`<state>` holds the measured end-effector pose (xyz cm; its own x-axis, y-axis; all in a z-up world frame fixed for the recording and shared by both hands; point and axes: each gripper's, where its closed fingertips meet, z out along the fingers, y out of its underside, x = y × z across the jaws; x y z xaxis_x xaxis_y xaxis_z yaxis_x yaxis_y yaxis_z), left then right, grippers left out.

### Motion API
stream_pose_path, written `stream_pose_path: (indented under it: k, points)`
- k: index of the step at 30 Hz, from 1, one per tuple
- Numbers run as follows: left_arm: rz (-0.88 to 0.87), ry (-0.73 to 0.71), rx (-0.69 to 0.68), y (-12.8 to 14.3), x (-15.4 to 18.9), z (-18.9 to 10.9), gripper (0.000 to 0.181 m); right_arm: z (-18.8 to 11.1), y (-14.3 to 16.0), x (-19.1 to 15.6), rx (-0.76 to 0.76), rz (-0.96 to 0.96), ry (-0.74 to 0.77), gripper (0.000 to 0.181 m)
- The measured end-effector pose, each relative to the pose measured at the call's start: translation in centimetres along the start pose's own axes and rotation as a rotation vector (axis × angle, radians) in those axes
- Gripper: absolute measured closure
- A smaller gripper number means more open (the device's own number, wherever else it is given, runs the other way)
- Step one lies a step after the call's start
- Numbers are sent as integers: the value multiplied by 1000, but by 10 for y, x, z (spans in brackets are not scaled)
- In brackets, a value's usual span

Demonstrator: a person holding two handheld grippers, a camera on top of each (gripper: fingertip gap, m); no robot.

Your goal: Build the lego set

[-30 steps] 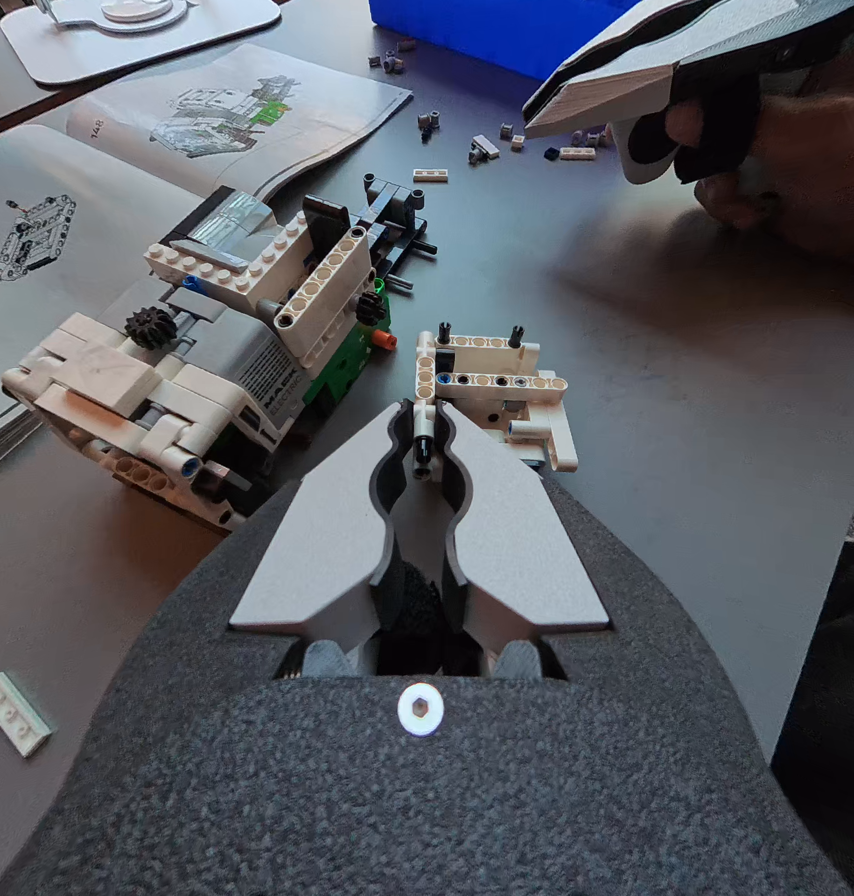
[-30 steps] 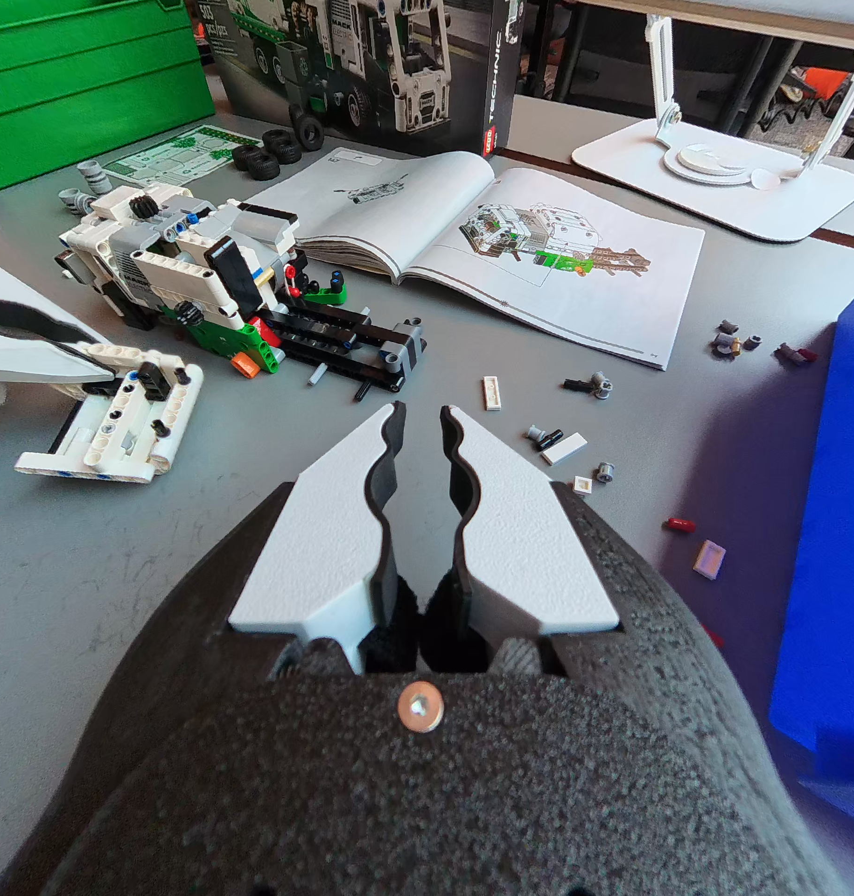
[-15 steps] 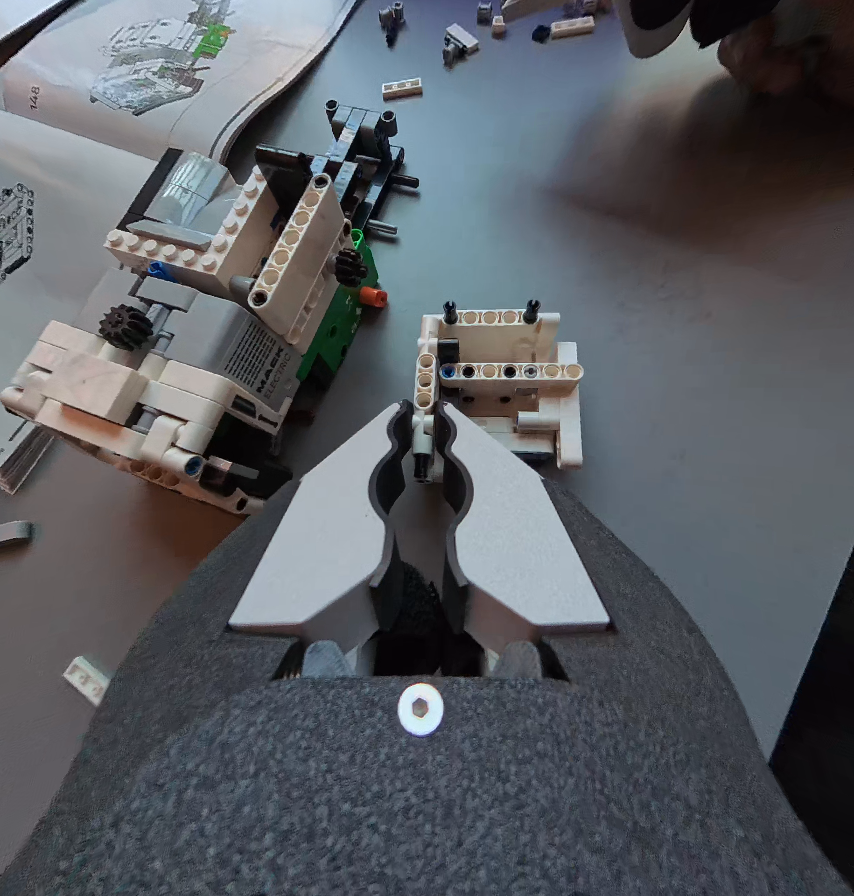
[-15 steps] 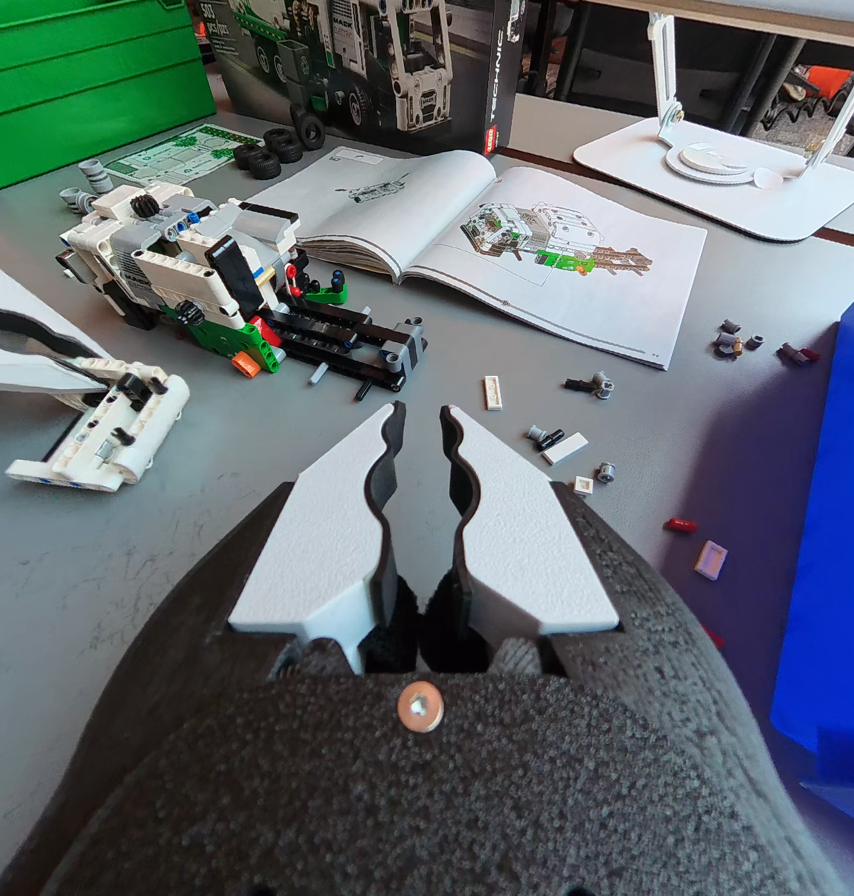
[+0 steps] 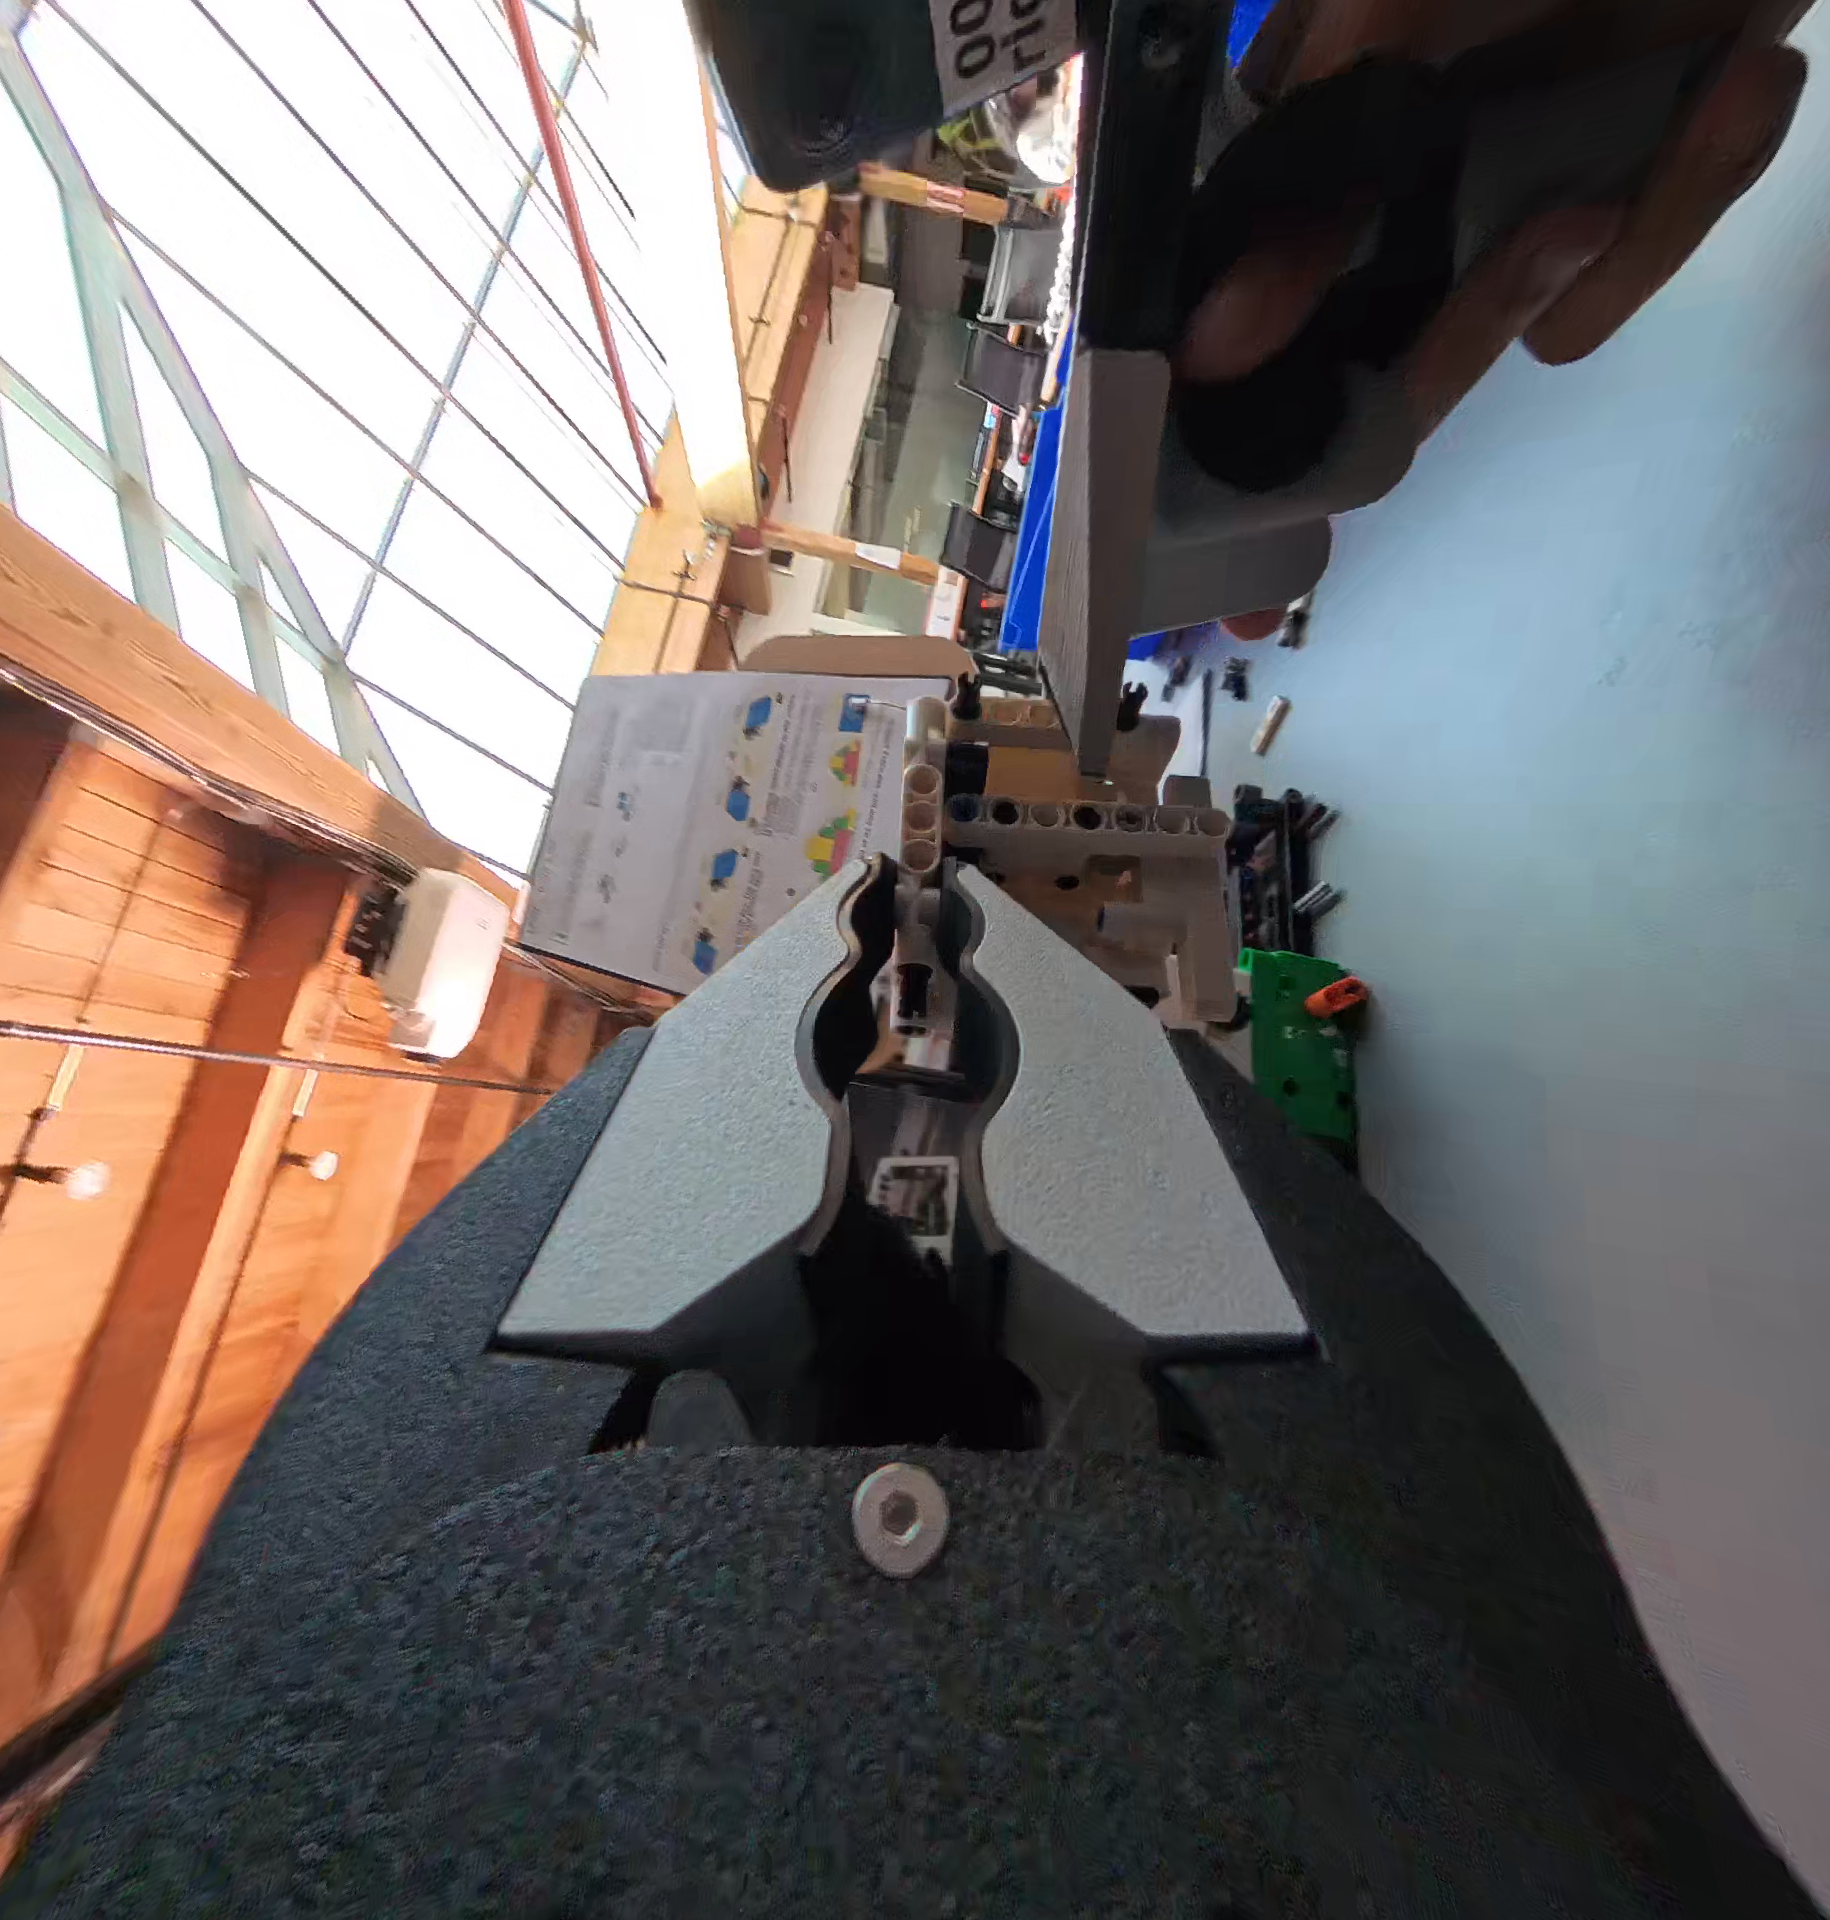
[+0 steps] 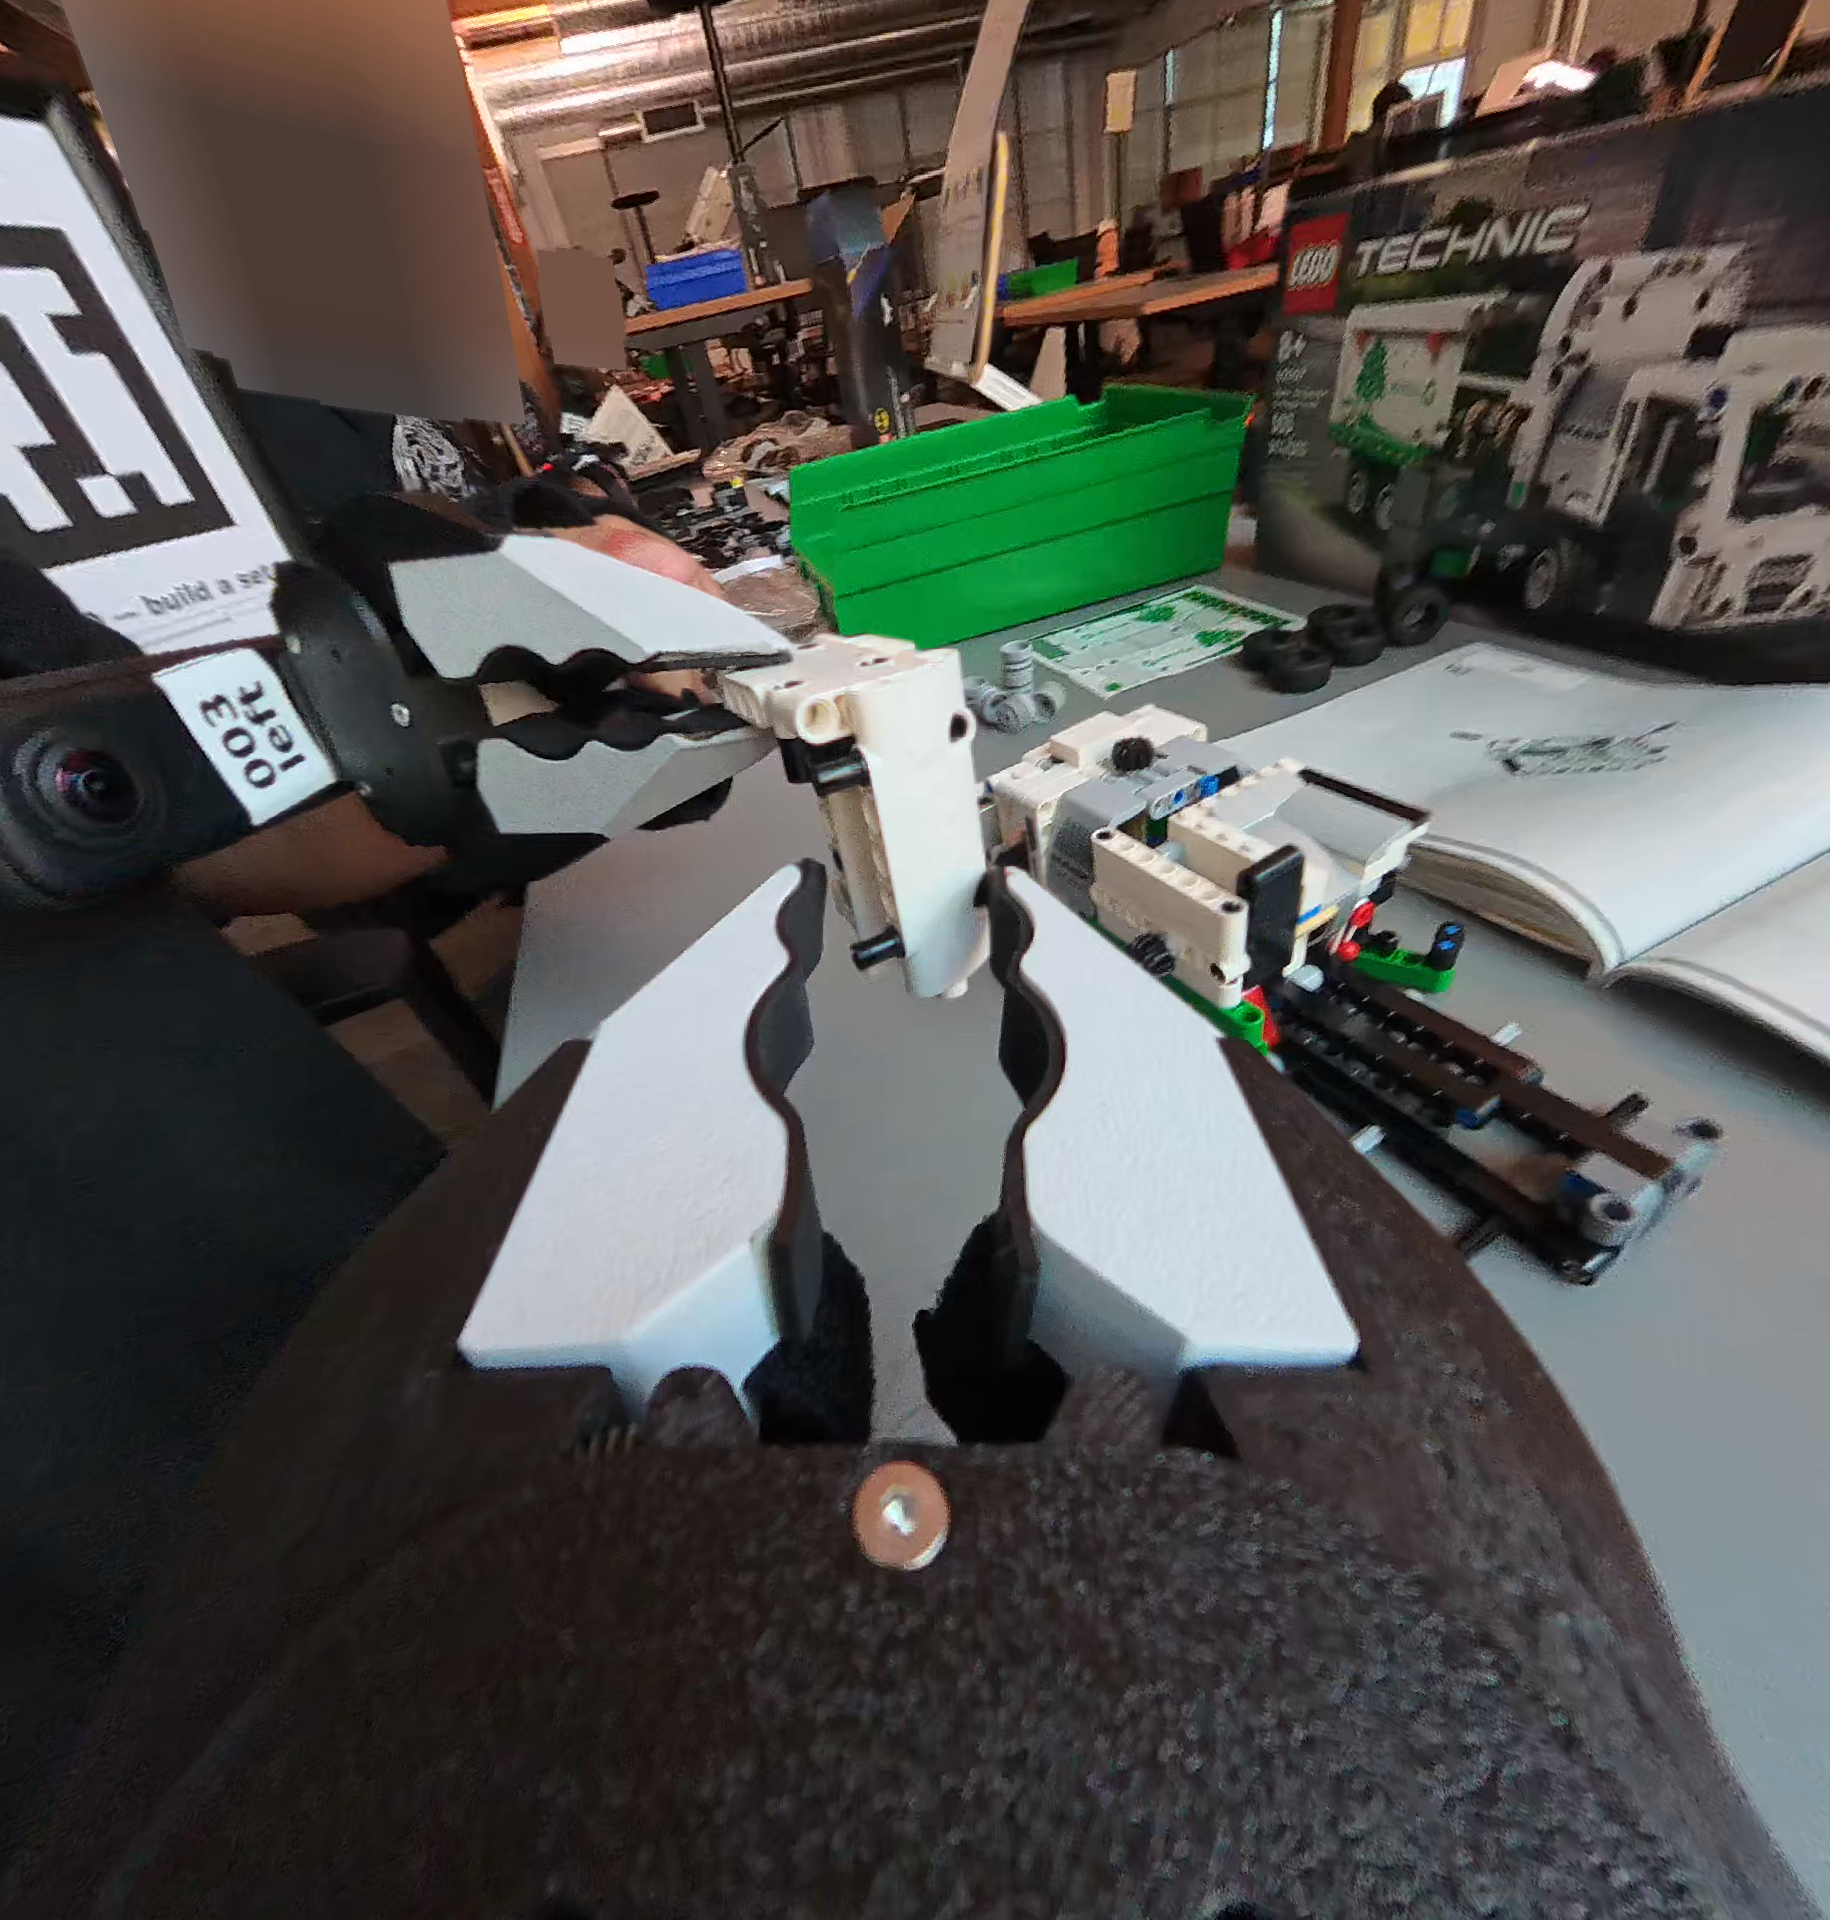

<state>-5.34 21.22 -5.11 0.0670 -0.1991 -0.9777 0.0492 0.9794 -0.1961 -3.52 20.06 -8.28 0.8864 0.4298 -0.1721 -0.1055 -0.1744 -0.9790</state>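
Left gripper (image 6: 776,691) fingers pinching a white lego subassembly (image 6: 895,800) lifted above the grey bench (image 6: 1617,1403) at frame centre, right gripper (image 6: 900,920) fingers spread around its lower end, partly built truck (image 6: 1202,862) right of centre.

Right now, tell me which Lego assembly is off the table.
The small white frame, clamped by the left gripper and hanging in the air. The larger truck chassis rests on the table.

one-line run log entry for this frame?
phase: mid-air handover | left claw: shut on white Technic subassembly, lifted off table | right claw: open, fingers either side of its lower end | truck chassis: on table
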Motion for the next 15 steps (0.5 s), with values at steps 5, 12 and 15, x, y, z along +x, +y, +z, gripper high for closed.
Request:
stream_pose_path:
  k: [5, 12, 15]
  points:
    - [52, -54, 99, -11, -4, -11, 175, -2, -19, -11, 92, -101, -12, 154]
    - [-39, -21, 58, -1, 7, -17, 170, 3, -21, -7, 13, -490, 207, 166]
    - [-240, 71, 0, 7, 18, -19, 140, -1, -20, 6, -25, -725, 412, 171]
